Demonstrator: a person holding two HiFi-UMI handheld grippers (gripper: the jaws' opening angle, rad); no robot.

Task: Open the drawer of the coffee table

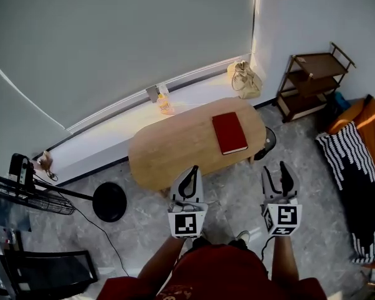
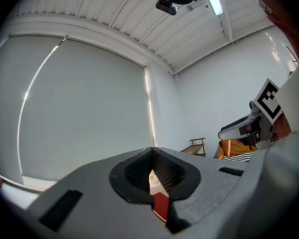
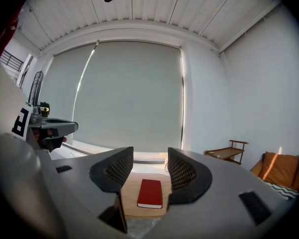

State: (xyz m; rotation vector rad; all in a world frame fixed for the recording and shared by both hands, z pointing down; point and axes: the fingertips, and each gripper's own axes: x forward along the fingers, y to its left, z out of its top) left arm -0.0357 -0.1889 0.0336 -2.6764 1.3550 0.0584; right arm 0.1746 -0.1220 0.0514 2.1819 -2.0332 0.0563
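An oval wooden coffee table (image 1: 175,149) stands in the middle of the head view with a red book (image 1: 229,132) on its right half. No drawer front shows from here. My left gripper (image 1: 192,170) hovers just short of the table's near edge; its jaws meet at the tips with nothing in them. My right gripper (image 1: 275,171) hangs over the floor to the right of the table, jaws apart and empty. In the right gripper view the book (image 3: 150,193) and tabletop (image 3: 131,197) lie beyond the gap. The left gripper view shows a sliver of book (image 2: 162,206) under the touching tips.
A floor fan (image 1: 25,192) with a round black base (image 1: 109,202) stands left. A wooden shelf rack (image 1: 312,80) and an orange sofa with a striped blanket (image 1: 353,180) are on the right. A beige bag (image 1: 244,79) and a small bottle (image 1: 164,104) sit on the window ledge.
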